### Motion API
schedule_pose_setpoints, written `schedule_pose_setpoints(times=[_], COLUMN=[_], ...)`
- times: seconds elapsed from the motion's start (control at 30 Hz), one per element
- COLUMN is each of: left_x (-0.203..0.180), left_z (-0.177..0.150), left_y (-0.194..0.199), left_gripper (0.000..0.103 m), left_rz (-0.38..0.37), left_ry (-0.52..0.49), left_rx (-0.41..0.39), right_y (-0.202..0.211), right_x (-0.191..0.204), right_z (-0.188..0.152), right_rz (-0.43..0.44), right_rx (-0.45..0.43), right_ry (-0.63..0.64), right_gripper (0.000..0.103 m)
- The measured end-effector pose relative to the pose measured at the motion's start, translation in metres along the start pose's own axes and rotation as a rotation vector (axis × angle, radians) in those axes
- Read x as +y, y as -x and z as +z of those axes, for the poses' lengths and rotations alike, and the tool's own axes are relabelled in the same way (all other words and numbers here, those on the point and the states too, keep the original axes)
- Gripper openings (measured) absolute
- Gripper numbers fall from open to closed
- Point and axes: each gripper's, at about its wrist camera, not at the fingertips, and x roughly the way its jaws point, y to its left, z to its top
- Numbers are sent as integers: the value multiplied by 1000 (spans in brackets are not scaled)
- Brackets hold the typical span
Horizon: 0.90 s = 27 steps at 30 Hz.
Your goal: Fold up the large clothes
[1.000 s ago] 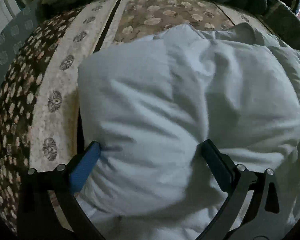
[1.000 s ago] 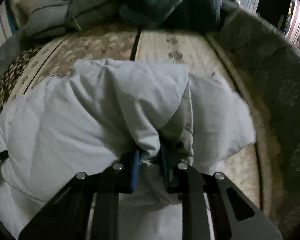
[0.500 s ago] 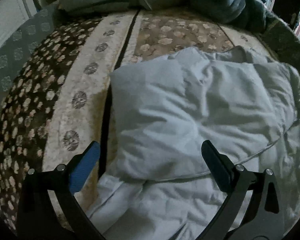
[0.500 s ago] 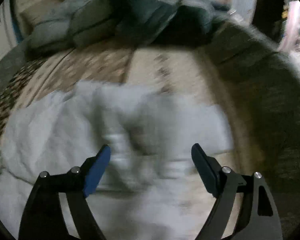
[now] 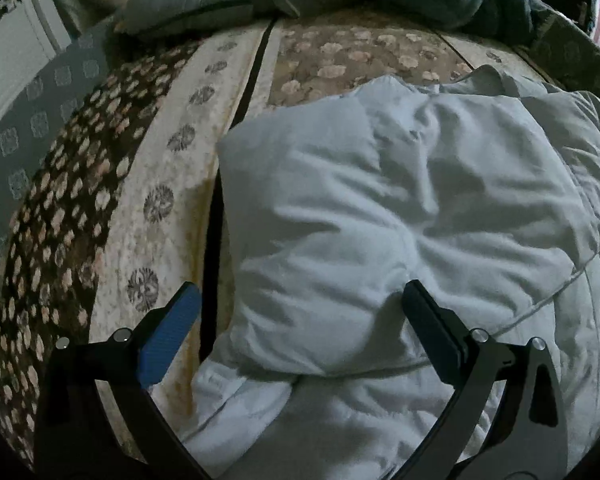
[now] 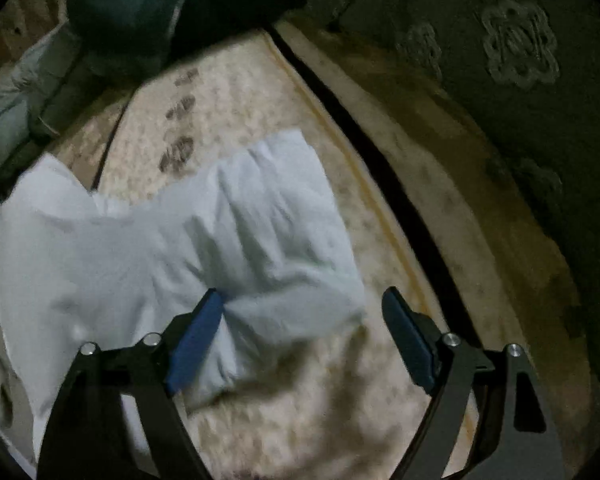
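Garment [image 5: 400, 220] lies bunched, long axis running left-right across bedspread [image 5: 148, 184].

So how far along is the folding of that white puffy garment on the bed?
Partly done: the white garment has one section folded over itself on the patterned bedspread. Nothing is in hand; left claw and right claw are open. Its bottom edge remains unfolded.

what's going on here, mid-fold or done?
Mid-fold. A person with a gripper in each hand is folding a pale padded garment on a patterned bedspread. The left gripper hangs open over the folded bulk. The right gripper has just been closing; it is open at the garment's corner, gripping nothing.
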Motion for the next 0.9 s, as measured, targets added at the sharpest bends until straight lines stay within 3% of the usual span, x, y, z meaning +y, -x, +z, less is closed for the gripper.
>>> schedule_pose_setpoints(times=[0.07,0.1,0.17,0.27,0.43,0.5,0.53,0.57,0.6,0.7,0.8,0.9], left_x=[-4,-6,-6,-8,-6,-6,-6,-5,-6,-11,-12,-9], left_z=[2,3,3,4,8,9,10,8,8,5,5,8], left_y=[-1,-1,0,4,12,15,16,18,19,24,26,23], left_gripper=[100,100,100,100,100,100,100,100,100,100,100,100], left_rz=[-6,-8,2,11,9,1,-5,-11,-16,-10,-17,-34], left_ry=[-15,-21,-33,-46,-53,-50,-48,-49,-54,-82,-84,-66], left_rx=[-7,-10,-11,-21,-40,-49,-51,-50,-50,-66,-69,-75], right_y=[3,6,27,81,200,230,236,244,247,263,270,239], right_x=[7,12,21,16,-51,-79,-91,-110,-118,-124,-126,-128], right_z=[4,9,18,30,60,69,72,73,70,54,28,3], right_rz=[8,-17,-114,-318,-697,-691,-642,-534,-505,-484,-424,-384], right_rx=[3,-1,-34,-157,-370,-368,-335,-282,-260,-301,-323,-275], right_ry=[21,48,114,166,115,59,21,-37,-64,-68,-118,-153], right_gripper=[22,18,15,14,14,21,24,32,46,70,81,82])
